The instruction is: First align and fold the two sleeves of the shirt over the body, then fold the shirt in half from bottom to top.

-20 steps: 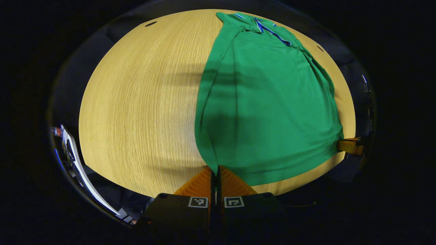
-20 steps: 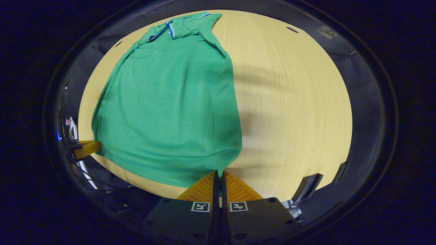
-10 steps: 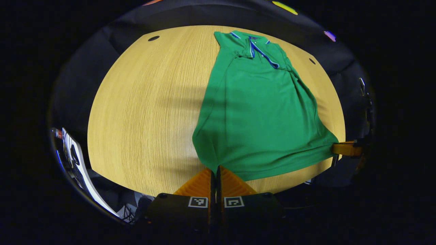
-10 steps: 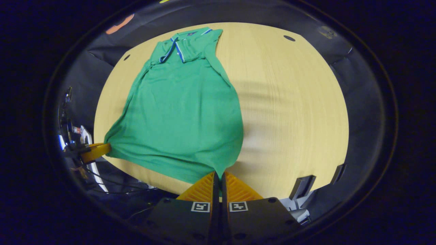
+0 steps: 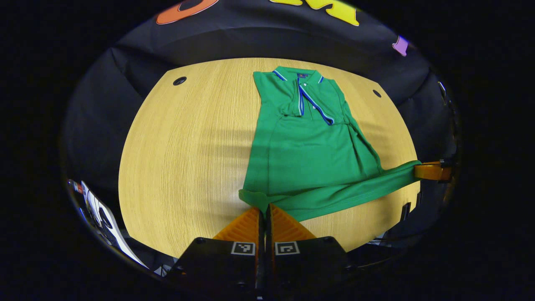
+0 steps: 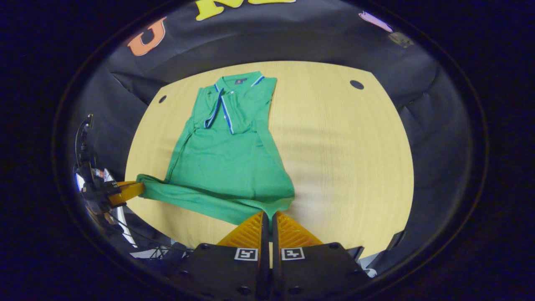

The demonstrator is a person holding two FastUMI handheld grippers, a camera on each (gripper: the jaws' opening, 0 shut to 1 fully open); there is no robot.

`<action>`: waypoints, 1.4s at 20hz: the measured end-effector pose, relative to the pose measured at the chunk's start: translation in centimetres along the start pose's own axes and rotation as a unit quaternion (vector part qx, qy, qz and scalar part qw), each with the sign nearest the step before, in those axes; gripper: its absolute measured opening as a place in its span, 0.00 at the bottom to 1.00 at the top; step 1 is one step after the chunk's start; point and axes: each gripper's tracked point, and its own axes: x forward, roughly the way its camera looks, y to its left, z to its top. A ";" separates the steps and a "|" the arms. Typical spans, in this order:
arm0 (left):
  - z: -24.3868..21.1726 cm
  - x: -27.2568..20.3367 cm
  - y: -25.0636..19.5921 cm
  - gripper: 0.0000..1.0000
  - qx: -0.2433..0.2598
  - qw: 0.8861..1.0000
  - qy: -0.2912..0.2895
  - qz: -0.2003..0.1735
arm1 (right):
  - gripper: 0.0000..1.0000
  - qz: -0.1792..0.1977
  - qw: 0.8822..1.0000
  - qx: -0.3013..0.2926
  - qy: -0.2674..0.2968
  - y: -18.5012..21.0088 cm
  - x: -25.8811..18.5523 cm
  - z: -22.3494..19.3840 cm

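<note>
I am pinching the shirt's (image 5: 309,159) near hem corners in both closed hand-held grippers, left (image 5: 263,211) and right (image 6: 268,214), lifting evenly toward the far collar (image 5: 299,77) on the worktop (image 5: 184,159).

Bare table (image 5: 184,159) is lying open from 9 to 11 o'clock of the shirt (image 5: 309,154) in the left gripper view, while the booth wall (image 5: 250,42) is closing off 12 o'clock.

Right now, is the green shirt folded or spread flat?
Partly folded: the shirt has both sleeves tucked over its body, and both grippers lift its bottom hem off the table.
</note>
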 end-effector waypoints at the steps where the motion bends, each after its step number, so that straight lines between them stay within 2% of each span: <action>1: 2.7 1.0 -0.5 0.03 0.003 1.000 -0.003 0.002 | 0.06 -0.001 1.000 0.001 -0.006 0.0 0.1 1.0; 11: 14.7 1.3 -0.4 0.03 0.014 0.997 -0.071 0.012 | 0.06 -0.020 0.997 -0.007 -0.076 -0.6 0.5 11.6; 15: 18.8 3.3 0.8 0.03 0.024 0.995 -0.084 0.040 | 0.06 -0.022 0.995 -0.001 -0.101 -1.1 1.6 16.2; 16: 19.7 4.2 1.0 0.03 0.025 0.995 -0.084 0.044 | 0.09 -0.020 0.994 0.004 -0.104 -1.1 2.1 17.3; 17: 20.7 4.8 1.0 0.03 0.024 0.995 -0.086 0.046 | 0.06 -0.029 0.994 -0.002 -0.107 -1.4 2.9 18.3; 19: 22.6 6.3 1.2 0.03 0.017 0.994 -0.091 0.049 | 0.06 -0.049 0.990 -0.018 -0.127 -2.2 3.8 20.8; 23: 26.8 9.3 2.0 0.00 0.012 0.991 -0.114 0.062 | 0.02 -0.044 0.988 -0.007 -0.148 -1.8 7.5 24.9; 24: 27.9 10.1 2.3 0.03 0.010 0.990 -0.120 0.066 | 0.02 -0.042 0.988 -0.005 -0.150 -1.6 8.7 25.8; 25: 29.0 10.9 2.6 0.07 0.010 0.990 -0.126 0.067 | 0.10 -0.034 0.987 0.000 -0.157 -1.4 9.7 26.8; 26: 29.9 11.7 2.9 0.07 0.013 0.989 -0.130 0.070 | 0.06 -0.034 0.986 0.004 -0.165 -1.4 10.6 27.8; 27: 30.8 12.6 3.2 0.03 0.017 0.988 -0.135 0.075 | 0.06 -0.038 0.984 0.011 -0.172 -2.0 11.4 28.8; 28: 31.5 13.5 3.5 0.03 0.026 0.987 -0.134 0.084 | 0.06 -0.035 0.983 0.019 -0.179 -2.2 12.3 29.8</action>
